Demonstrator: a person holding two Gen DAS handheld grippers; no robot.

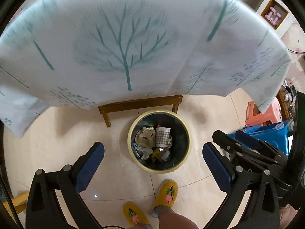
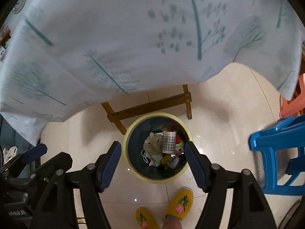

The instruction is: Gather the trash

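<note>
Both the left gripper [image 1: 153, 153] and the right gripper [image 2: 152, 157] hang above the trash bin [image 1: 187, 143] with their jaws spread and nothing between them. In the bin lie a checked paper cup [image 1: 162, 137] and crumpled trash [image 1: 145, 138], near the table's [image 1: 141, 103] wooden frame.

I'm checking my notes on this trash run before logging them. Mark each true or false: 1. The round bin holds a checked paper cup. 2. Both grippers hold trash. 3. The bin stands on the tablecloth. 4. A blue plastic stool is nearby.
1. The yellow-rimmed round bin holds a checked paper cup: true.
2. False: the left gripper and the right gripper are open with nothing between their fingers.
3. False: it stands on the tiled floor, below the tree-print tablecloth.
4. A blue plastic stool is nearby: true.
</note>
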